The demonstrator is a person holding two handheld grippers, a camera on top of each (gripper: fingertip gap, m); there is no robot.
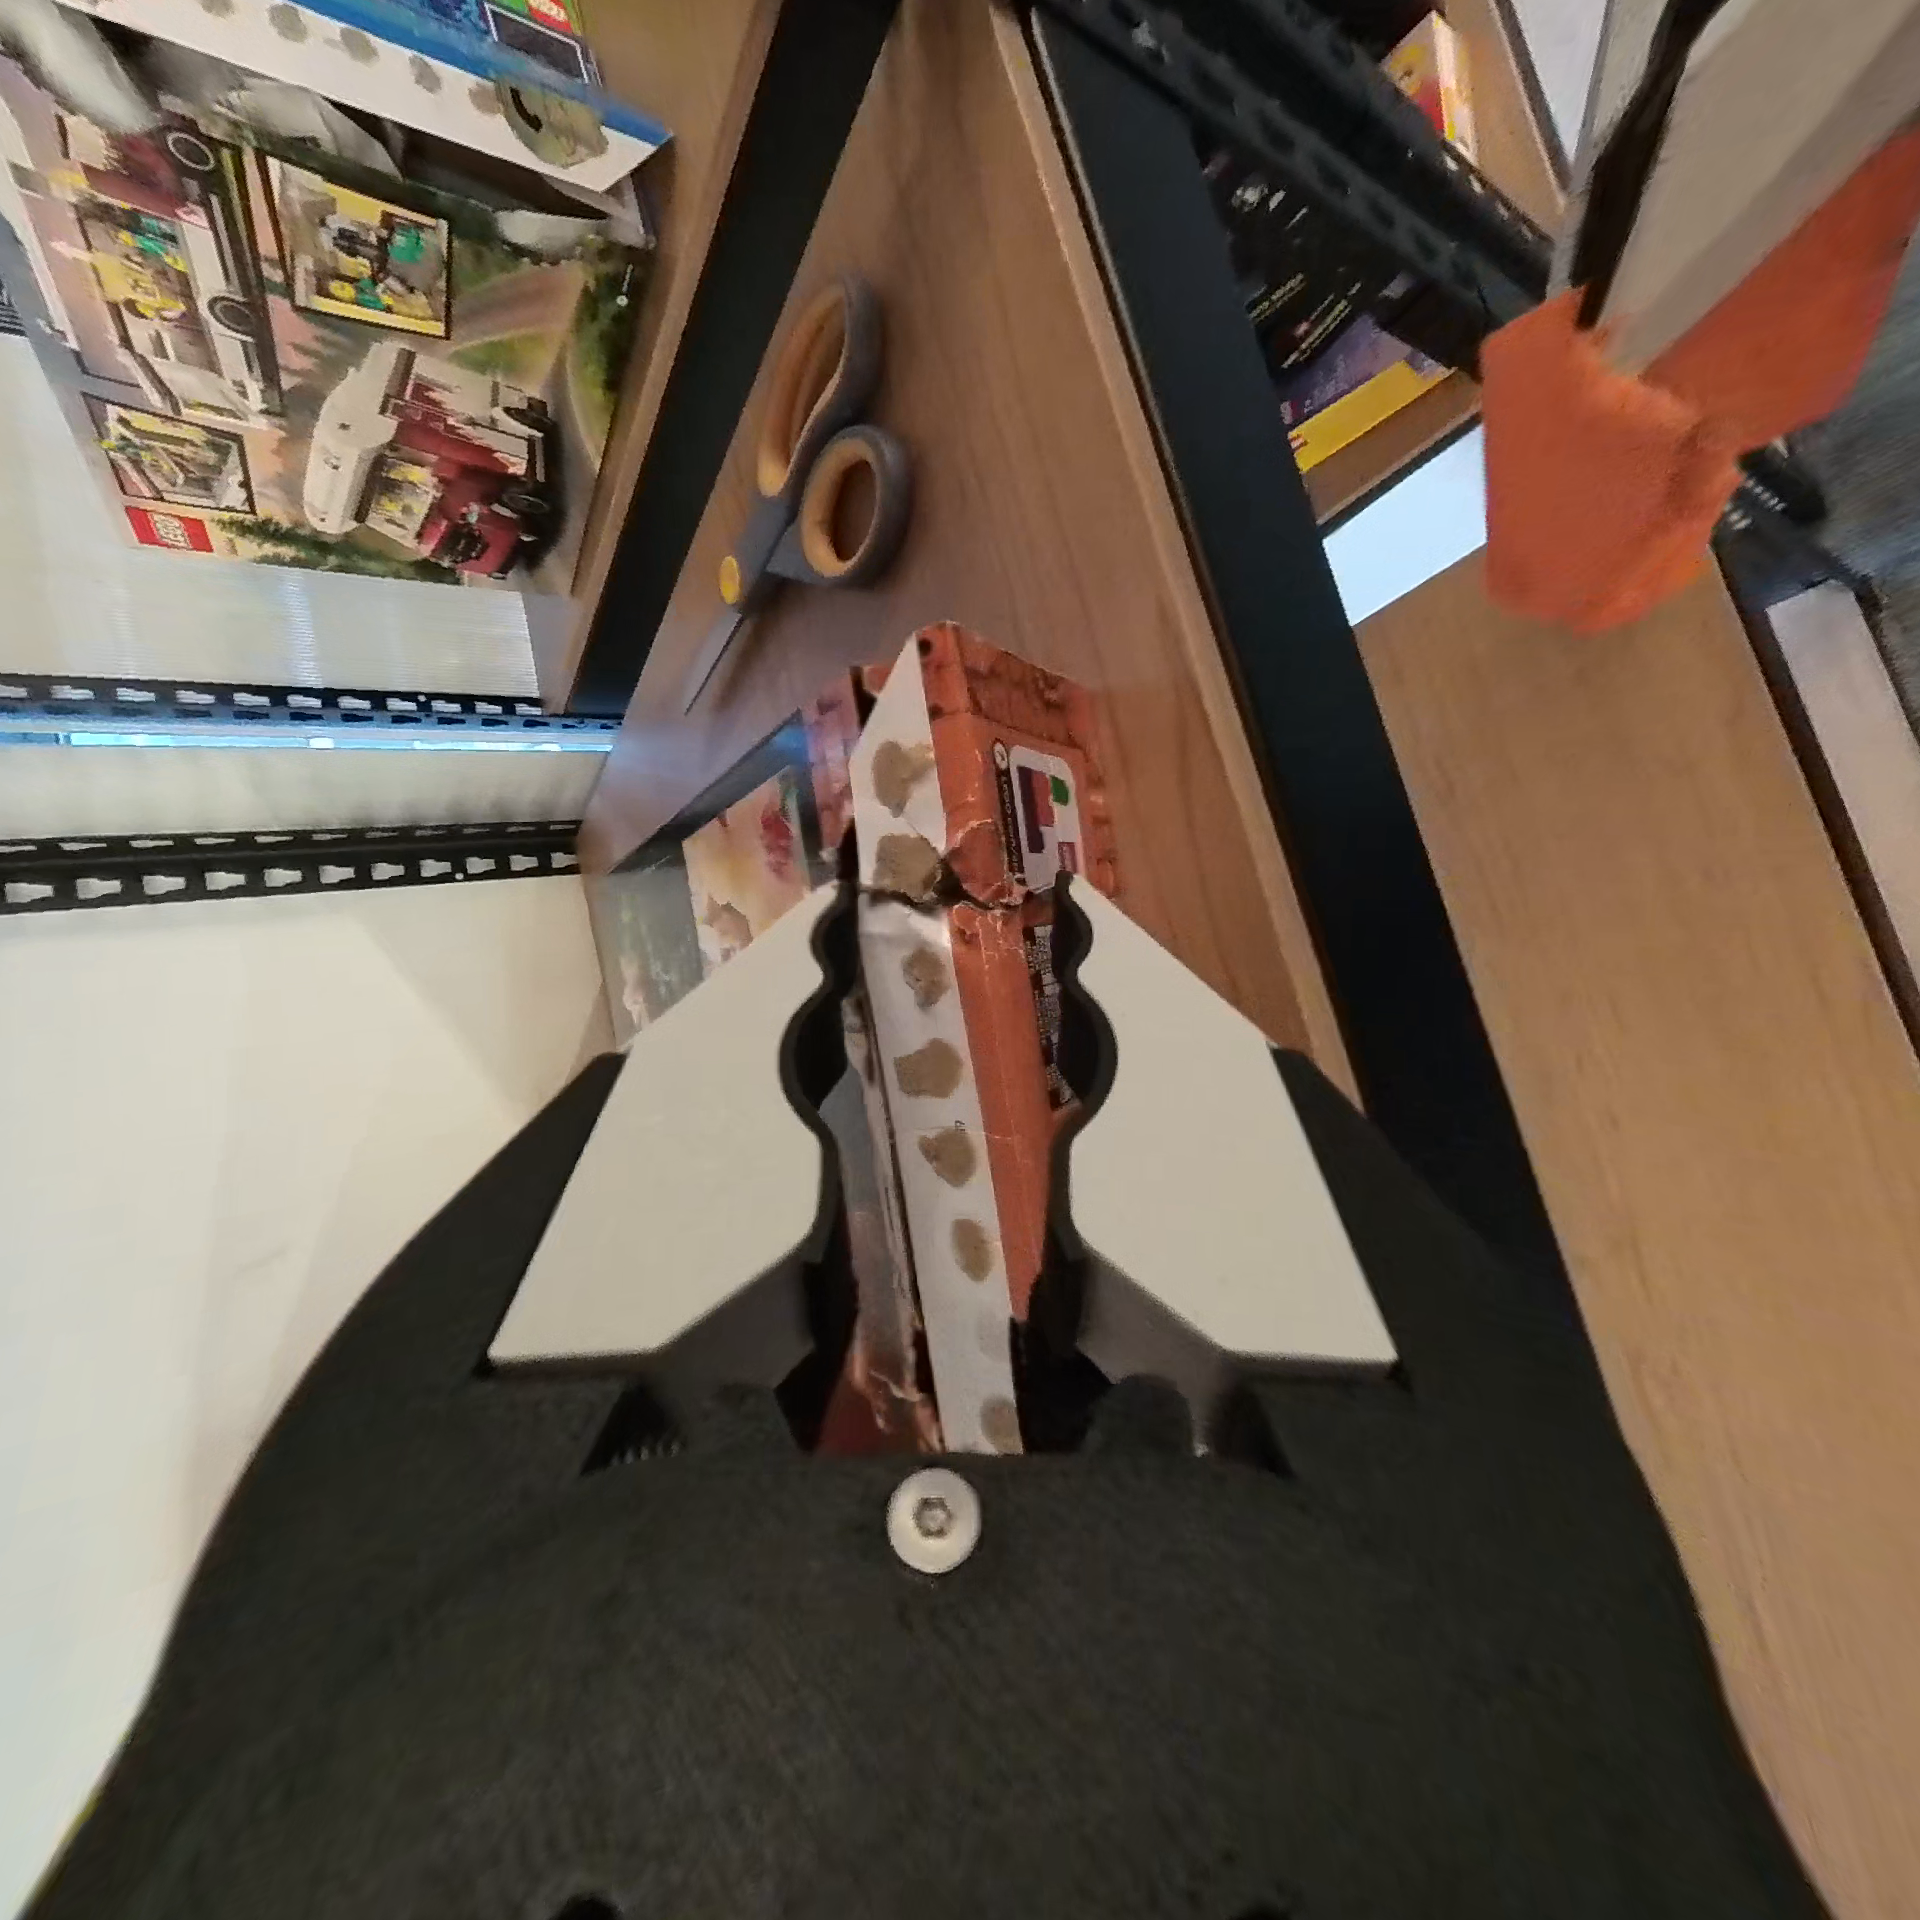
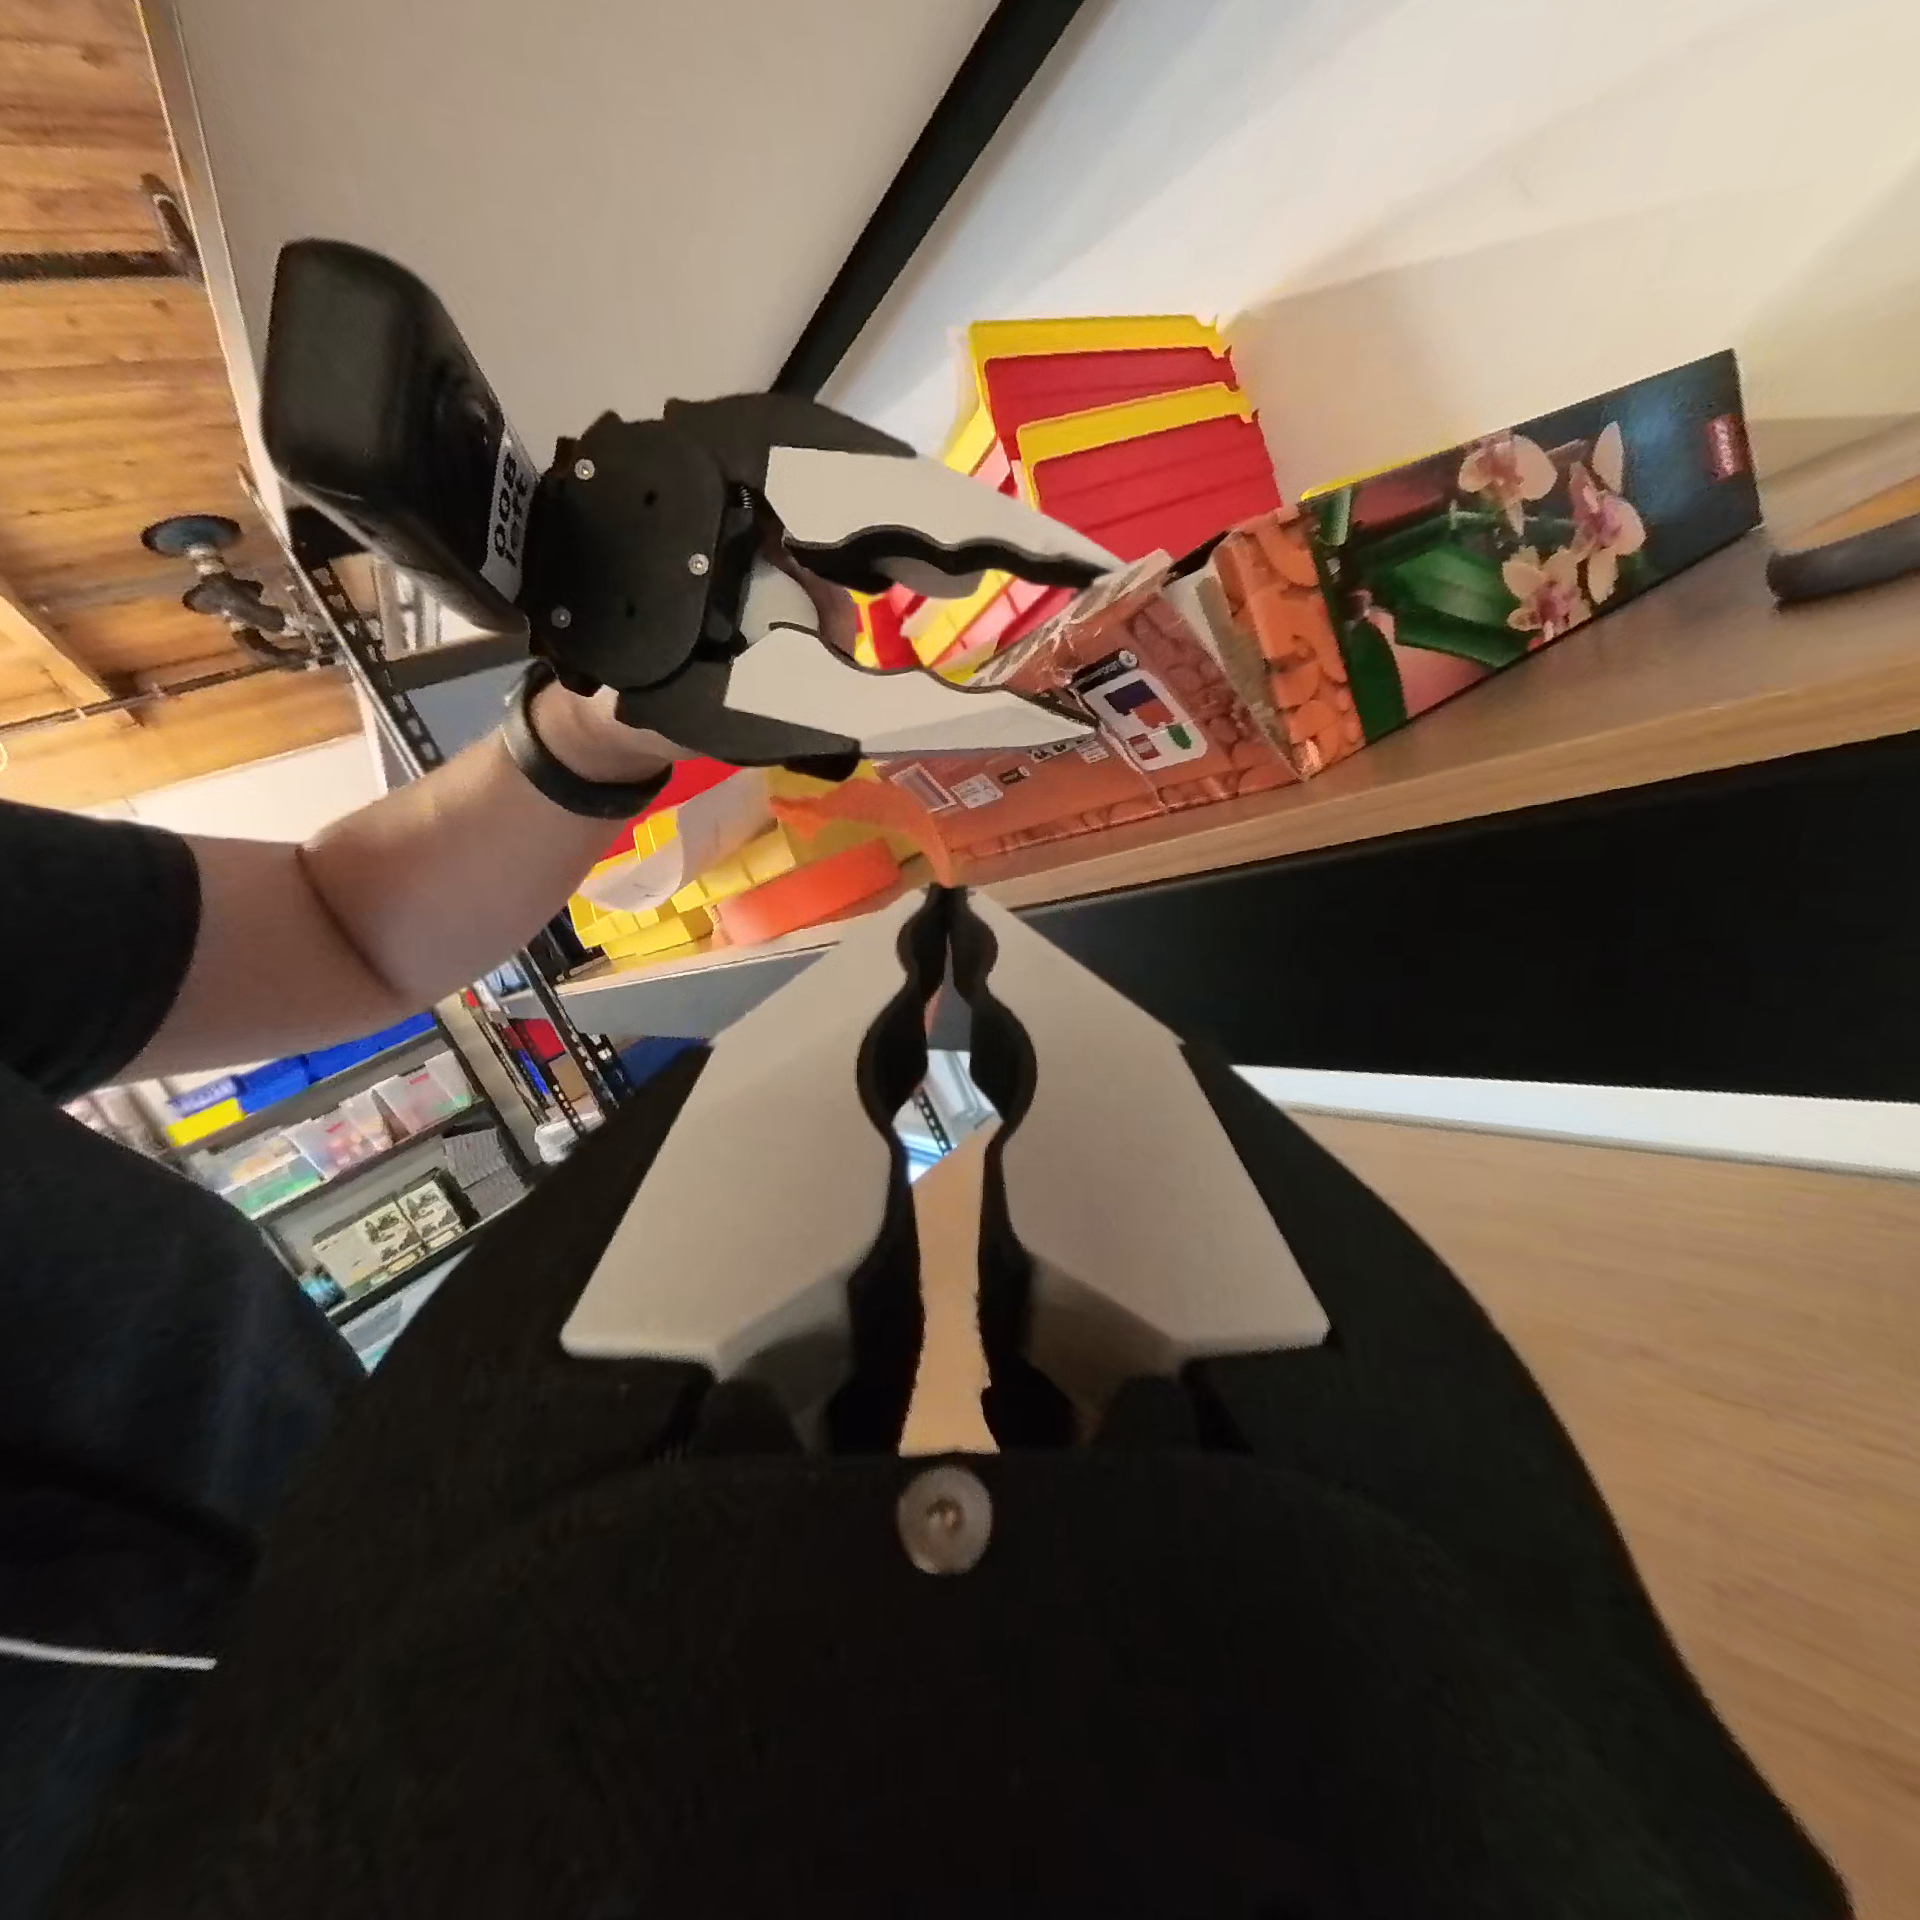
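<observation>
The left gripper (image 1: 961, 894) is clamped on the torn end flap of an orange toy box (image 1: 1003, 790), its white jaws pressed against either side of the ripped cardboard. The right gripper (image 2: 943, 902) has its jaws pinched together on a scrap of orange cardboard (image 2: 873, 810) at the near corner of the same box (image 2: 1195, 707), which lies flat on a pale wooden shelf (image 2: 1558, 727) edged by a black frame rail (image 2: 1455, 904). In the right wrist view the left gripper (image 2: 1081, 634) shows from the side, held by a bare hand (image 2: 592, 727) with a dark wristband, its tips closed on the box's end flap. The box's long side, printed with pink orchids on a dark ground, runs away to the right along the shelf. Just beyond the box in the left wrist view, a pair of grey-and-yellow scissors (image 1: 821, 457) rests on the wood, apart from the box. Farther off to the left, another picture box showing a camper van (image 1: 312, 364) lies on a neighbouring shelf. Behind the orange box in the right wrist view, red and yellow plastic bins (image 2: 1122, 436) are stacked against a white wall (image 2: 1455, 156). Far to the left, metal racks (image 2: 364, 1174) carry more bins and boxes under a wooden ceiling (image 2: 94, 312).
</observation>
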